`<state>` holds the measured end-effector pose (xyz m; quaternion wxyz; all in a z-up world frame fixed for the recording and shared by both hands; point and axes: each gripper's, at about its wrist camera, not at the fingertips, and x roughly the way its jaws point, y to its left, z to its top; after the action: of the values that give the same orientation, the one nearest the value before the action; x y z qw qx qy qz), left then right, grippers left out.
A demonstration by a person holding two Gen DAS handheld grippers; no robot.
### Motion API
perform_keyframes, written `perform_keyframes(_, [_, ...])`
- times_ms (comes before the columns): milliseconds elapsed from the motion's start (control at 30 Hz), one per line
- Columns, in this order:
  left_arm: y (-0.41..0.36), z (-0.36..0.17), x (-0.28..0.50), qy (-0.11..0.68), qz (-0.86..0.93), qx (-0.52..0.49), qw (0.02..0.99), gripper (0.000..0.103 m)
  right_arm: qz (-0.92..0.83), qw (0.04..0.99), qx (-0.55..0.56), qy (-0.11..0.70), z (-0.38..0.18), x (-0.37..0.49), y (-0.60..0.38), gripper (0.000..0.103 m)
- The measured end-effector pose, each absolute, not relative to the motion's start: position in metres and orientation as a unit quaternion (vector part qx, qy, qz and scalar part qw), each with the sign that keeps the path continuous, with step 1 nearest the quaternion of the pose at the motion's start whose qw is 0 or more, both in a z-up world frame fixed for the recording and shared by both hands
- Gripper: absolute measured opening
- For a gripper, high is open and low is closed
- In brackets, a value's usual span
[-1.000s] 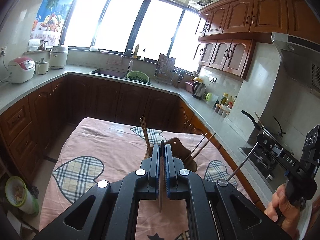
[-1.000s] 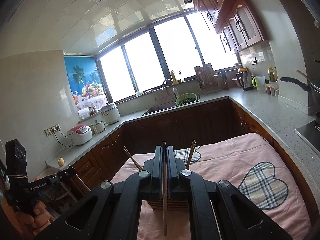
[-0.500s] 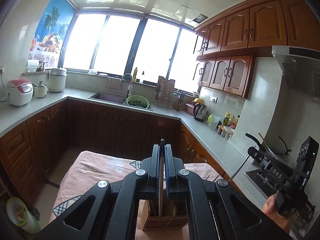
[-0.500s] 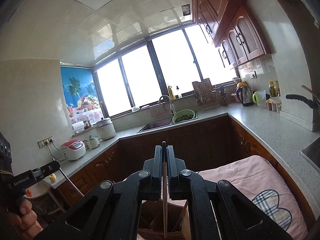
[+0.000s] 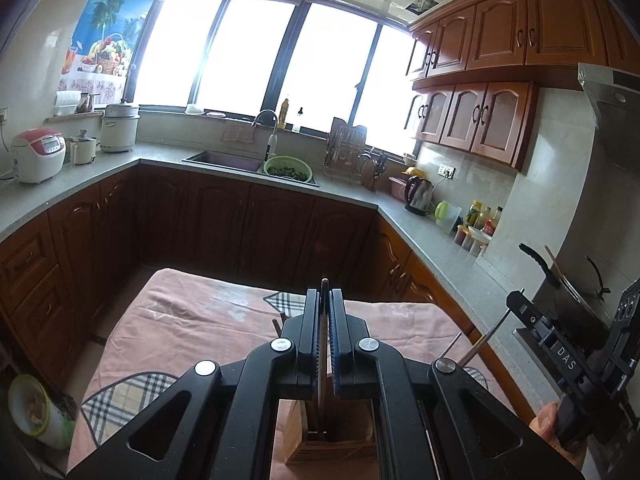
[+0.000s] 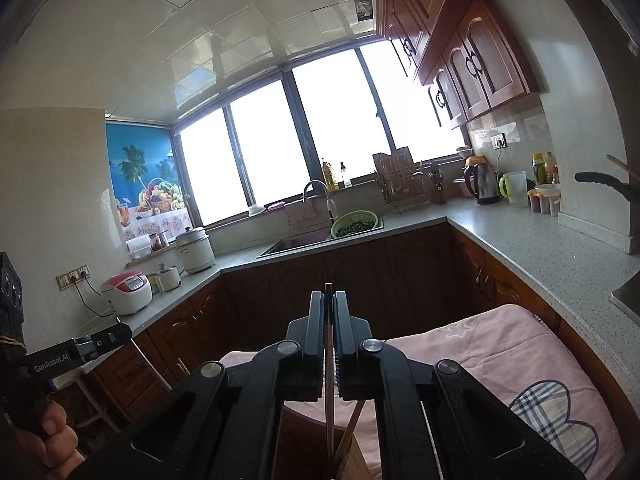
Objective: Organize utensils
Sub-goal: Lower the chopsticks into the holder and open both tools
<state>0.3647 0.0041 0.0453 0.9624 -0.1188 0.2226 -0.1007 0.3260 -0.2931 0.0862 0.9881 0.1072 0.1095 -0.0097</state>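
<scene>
Each gripper holds one thin wooden chopstick, brown and straight, standing nearly upright between its jaws. The left gripper point(image 5: 324, 312) is closed almost fully on its chopstick point(image 5: 322, 364), whose lower end goes down into a wooden utensil holder point(image 5: 328, 436) that stands on the table. The right gripper point(image 6: 328, 316) is closed in the same way on another chopstick point(image 6: 329, 392), and this one points down toward the holder point(image 6: 352, 460) too; a second stick leans beside it there.

The holder is mostly hidden behind the black gripper bodies in both views, so its compartments cannot be told, and whether the chopstick tips touch its bottom is not visible. In the left wrist view the right gripper point(image 5: 516, 306) shows at the edge with its chopstick point(image 5: 486, 338) slanting down, and part of the right hand point(image 5: 548, 428) is cut off by the frame. In the right wrist view the left hand point(image 6: 52, 436) is also only partly seen.

The holder is a box of pale wood with ribbed lower sides. The table is covered with a pink cloth point(image 5: 192, 320), soft and a little wrinkled, printed with plaid hearts. The gripper fingers point(image 5: 340, 332) are flat black bars with blue pads inside
</scene>
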Motion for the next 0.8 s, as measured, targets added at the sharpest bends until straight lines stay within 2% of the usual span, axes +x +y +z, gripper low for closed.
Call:
perform_keyframes(400, [-0.002,0.022,0.396,0.276,-0.090,-0.122,0.949,0.003,-0.014,0.980,0.117,0.157,0.042,0.336,-0.292,0.004])
perform_keyframes(800, [0.003,0.023,0.404,0.275,-0.085,-0.125,0.950,0.004,-0.016,0.977,0.127,0.172,0.033,0.339,-0.296,0.004])
